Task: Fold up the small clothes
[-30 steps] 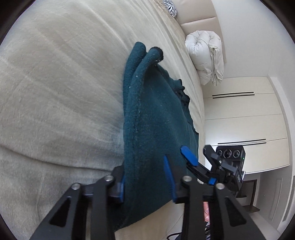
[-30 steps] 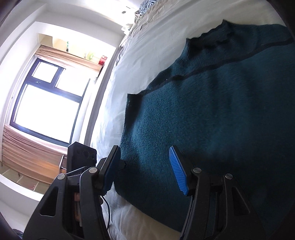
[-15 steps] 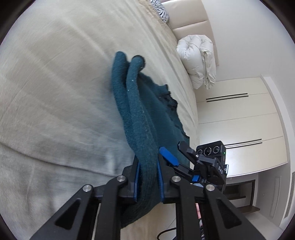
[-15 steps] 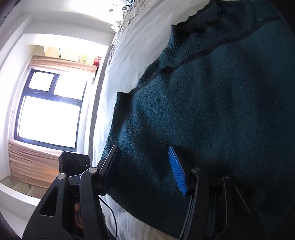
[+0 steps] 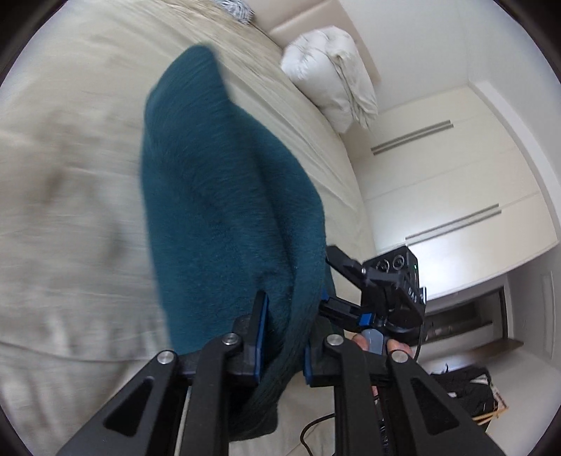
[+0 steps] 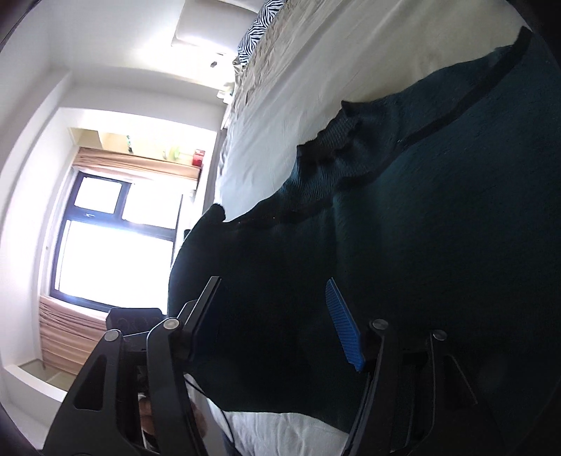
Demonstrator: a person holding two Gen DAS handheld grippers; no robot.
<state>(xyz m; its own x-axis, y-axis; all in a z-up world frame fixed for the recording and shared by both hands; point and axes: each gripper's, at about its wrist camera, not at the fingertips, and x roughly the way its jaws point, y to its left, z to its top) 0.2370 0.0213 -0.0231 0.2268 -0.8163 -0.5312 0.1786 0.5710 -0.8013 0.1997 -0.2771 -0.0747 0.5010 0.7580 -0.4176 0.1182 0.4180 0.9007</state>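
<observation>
A dark teal knitted sweater (image 5: 210, 196) lies on the bed and is lifted at its near edge. My left gripper (image 5: 283, 315) is shut on a thick fold of that edge, and the cloth bulges up in front of it. In the right wrist view the sweater (image 6: 438, 224) fills most of the frame, its ribbed collar (image 6: 336, 147) toward the top. My right gripper (image 6: 277, 315) is open, its jaws standing wide over the sweater's near edge. The right gripper (image 5: 354, 291) also shows in the left wrist view, just right of the held fold.
The bed has a beige cover (image 5: 70, 210). A white bundled duvet (image 5: 333, 77) lies at the headboard. White wardrobe doors (image 5: 455, 196) stand to the right. A bright window (image 6: 112, 238) and a zebra-print pillow (image 6: 259, 24) show in the right wrist view.
My left gripper closed on the sweater's edge and has lifted it, so the fold bulges up. My right gripper moved in over the sweater and stays open.
</observation>
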